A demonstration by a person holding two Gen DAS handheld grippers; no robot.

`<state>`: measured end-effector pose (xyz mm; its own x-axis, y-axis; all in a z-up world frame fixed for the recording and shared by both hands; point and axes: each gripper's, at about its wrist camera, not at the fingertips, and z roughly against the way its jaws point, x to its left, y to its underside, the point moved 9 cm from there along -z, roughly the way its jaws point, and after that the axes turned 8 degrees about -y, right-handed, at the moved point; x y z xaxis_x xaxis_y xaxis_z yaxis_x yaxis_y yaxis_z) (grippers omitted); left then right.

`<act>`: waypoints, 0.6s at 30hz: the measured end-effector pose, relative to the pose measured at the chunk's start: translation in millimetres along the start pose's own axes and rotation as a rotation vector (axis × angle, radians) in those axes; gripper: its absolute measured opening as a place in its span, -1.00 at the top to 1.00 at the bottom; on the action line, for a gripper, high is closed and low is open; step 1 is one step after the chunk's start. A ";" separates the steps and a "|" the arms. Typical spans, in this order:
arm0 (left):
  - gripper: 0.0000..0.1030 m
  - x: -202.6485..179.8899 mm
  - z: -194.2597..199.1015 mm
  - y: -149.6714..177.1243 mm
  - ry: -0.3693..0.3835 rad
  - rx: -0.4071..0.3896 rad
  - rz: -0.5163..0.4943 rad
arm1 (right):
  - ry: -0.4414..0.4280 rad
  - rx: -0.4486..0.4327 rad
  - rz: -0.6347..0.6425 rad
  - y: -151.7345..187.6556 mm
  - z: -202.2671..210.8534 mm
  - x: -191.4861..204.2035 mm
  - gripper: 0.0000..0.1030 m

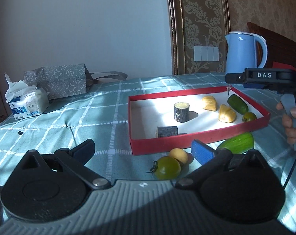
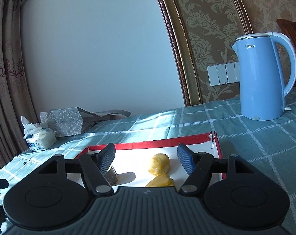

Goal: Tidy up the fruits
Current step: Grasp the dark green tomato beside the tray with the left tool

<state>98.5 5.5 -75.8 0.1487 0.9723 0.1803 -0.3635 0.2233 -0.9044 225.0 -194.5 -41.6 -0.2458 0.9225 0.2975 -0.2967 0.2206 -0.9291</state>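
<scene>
Red tray on the checked tabletop already holds two yellow fruit pieces, a dark cucumber, a small green tomato and two bark-skinned chunks. Outside its near wall lie a green tomato, a yellow fruit touching it, and a light cucumber. My left claw gapes wide w/ nothing held, just short of that pair. My right claw hangs half-open and empty over the tray, prob. done there. Next, I think: ease left claw around the tomato, close gently; it may roll.
</scene>
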 end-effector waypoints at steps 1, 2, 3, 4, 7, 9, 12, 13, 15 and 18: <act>-1.00 -5.8 1.1 3.2 -0.004 -0.010 -0.046 | -0.006 0.005 -0.007 0.9 -0.1 0.4 -0.35; -1.00 -11.5 2.2 5.4 -0.009 -0.021 -0.092 | -0.012 0.008 -0.016 2.1 0.1 1.0 -0.35; -1.00 -16.3 3.2 6.4 -0.009 -0.031 -0.124 | -0.015 0.012 -0.019 2.6 -0.4 0.9 -0.35; -1.00 -23.5 4.4 8.1 0.012 -0.041 -0.160 | -0.010 0.015 -0.018 3.4 -0.5 0.7 -0.35; -1.00 -37.4 0.6 12.3 0.074 -0.027 -0.202 | -0.005 0.019 -0.021 3.7 -0.7 -0.7 -0.35; -1.00 -42.2 -5.1 14.9 0.072 -0.012 -0.225 | -0.005 0.019 -0.026 3.9 -0.3 -1.6 -0.35; -0.99 -44.1 -12.7 17.8 0.052 0.005 -0.246 | -0.012 0.017 -0.024 3.3 0.2 -0.5 -0.35; -0.97 -44.2 -14.9 18.8 0.058 0.014 -0.240 | -0.012 0.019 -0.019 3.5 0.1 0.2 -0.35; -0.86 -43.8 -19.4 21.5 0.079 0.043 -0.218 | -0.013 0.022 -0.013 4.3 -0.5 1.5 -0.35; -0.78 -41.8 -25.8 24.5 0.091 0.079 -0.184 | -0.013 0.024 -0.010 4.7 -1.1 2.0 -0.35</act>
<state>107.1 -31.5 -115.5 0.3009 0.9050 0.3009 -0.3925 0.4050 -0.8258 224.1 -191.2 -45.6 -0.2547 0.9161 0.3097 -0.3217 0.2218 -0.9205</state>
